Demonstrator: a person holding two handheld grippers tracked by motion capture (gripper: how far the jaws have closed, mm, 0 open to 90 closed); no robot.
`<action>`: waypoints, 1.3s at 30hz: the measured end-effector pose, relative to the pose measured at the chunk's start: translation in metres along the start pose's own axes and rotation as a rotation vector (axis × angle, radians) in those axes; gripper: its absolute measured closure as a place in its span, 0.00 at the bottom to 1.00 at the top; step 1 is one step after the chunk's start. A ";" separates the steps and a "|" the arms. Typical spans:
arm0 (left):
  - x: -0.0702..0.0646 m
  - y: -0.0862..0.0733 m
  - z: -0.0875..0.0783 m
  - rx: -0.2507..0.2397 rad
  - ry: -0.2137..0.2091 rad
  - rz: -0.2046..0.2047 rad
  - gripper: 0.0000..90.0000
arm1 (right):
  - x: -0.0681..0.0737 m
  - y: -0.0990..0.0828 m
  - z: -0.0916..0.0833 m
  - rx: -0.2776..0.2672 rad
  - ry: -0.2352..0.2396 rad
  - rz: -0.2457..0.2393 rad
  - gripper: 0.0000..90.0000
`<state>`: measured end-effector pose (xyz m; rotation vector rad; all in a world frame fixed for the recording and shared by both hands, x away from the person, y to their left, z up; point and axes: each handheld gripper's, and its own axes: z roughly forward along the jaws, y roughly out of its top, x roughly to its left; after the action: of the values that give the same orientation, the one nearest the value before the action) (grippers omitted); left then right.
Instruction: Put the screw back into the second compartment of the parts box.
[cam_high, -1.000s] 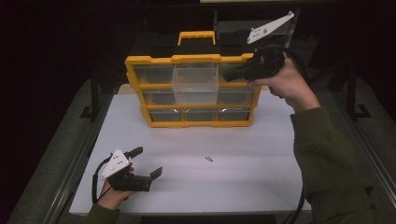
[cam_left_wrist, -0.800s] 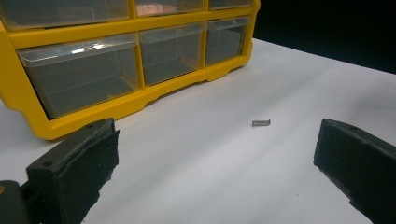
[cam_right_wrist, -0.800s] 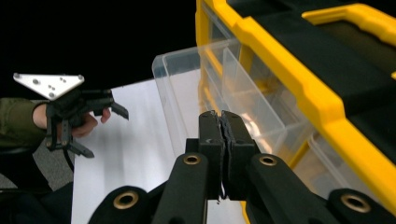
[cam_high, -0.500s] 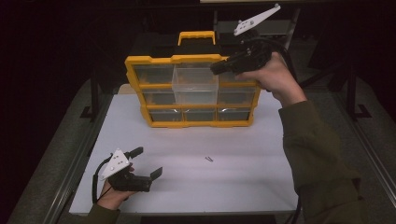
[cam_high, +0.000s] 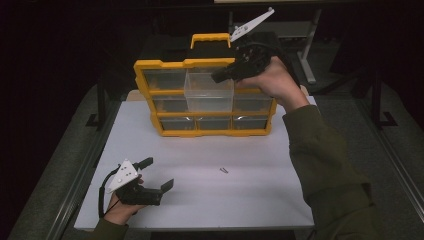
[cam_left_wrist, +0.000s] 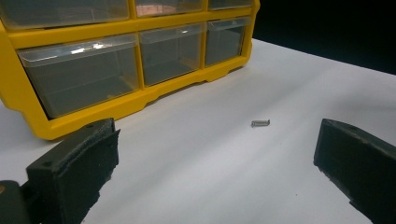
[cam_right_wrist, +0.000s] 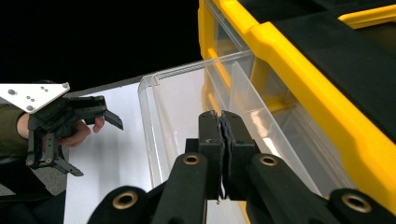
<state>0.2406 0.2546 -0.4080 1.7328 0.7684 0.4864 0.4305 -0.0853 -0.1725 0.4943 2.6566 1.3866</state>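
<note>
Right gripper (cam_high: 216, 78) closed, empty, above pulled-out clear drawer (cam_high: 208, 92) of yellow organiser (cam_high: 150, 75). Left gripper (cam_high: 159, 174) open, resting on worktop (cam_high: 260, 190). Small screw (cam_high: 223, 170) lies loose between them, unobstructed.

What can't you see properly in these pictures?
- Right gripper: jaws shut; a tiny thing pinched between them is too small to tell.
- Open drawer, high view: contents unclear through glare.
- Screw: too small for head type.
- Organizer, left gripper view: top cut off.
</note>
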 end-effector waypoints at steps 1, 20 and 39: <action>0.000 0.000 0.000 0.002 -0.001 0.003 0.00 | 0.000 0.000 0.002 0.003 -0.001 0.000 0.96; -0.001 0.001 0.000 0.003 -0.002 0.005 0.00 | -0.003 0.000 0.013 0.022 -0.010 0.012 0.90; -0.001 0.001 0.000 -0.001 -0.002 0.005 0.00 | -0.001 -0.012 -0.031 -0.020 -0.041 0.036 0.99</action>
<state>0.2402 0.2535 -0.4074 1.7345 0.7629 0.4883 0.4214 -0.1160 -0.1639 0.5655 2.6111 1.3961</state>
